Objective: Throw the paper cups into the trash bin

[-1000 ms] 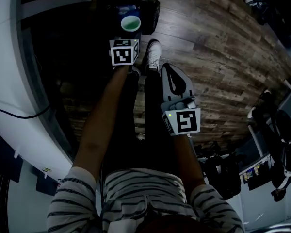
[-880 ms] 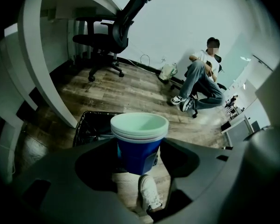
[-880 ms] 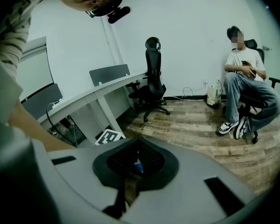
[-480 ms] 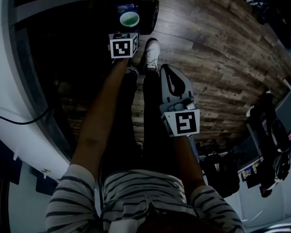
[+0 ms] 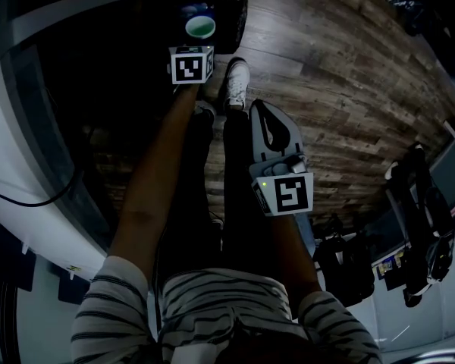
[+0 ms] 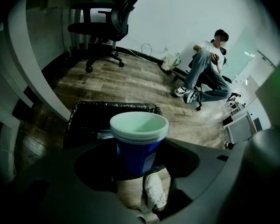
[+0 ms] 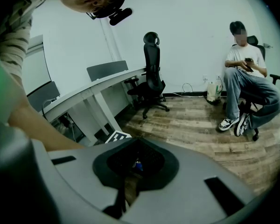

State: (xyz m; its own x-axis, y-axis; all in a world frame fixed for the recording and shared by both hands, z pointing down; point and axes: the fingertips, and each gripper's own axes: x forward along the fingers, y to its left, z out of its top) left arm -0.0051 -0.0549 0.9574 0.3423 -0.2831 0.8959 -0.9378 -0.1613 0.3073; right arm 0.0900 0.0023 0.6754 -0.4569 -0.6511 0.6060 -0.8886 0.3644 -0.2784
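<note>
Item: paper cups [image 6: 139, 135], a nested stack with blue walls and pale rims, being grasped at the lower wall by the left tongs [image 6: 139, 158], whose jaws are being held wide against the stack's sides. Location: the stack is being carried in the air above the trash bin [image 6: 86, 115], a dark bin lined with a black bag and standing on the wooden floor [image 5: 341, 89]. In the left gripper view the cups are being seen towards the near edge of the bin's rim, apart from it and not yet inside. Orientation: the stack is being held upright, mouth upward and base downward, so its long axis is running close to vertical. The open mouth is being shown as a pale disc in the head view. Right tongs [image 5: 271, 127]: being held clenched and empty beside the person's leg, well apart from the bin. Step in hand, as judged: the stack is being positioned over the bin for release. Handling note: the stack is best being brought over the middle of the opening rather than its near edge before the jaws are parted, since a drop begun at the rim is likely to be deflected onto the floor. The jaws are best being parted fully and in one movement, so that the nested cups are not being snagged or pulled apart by one pad.
</note>
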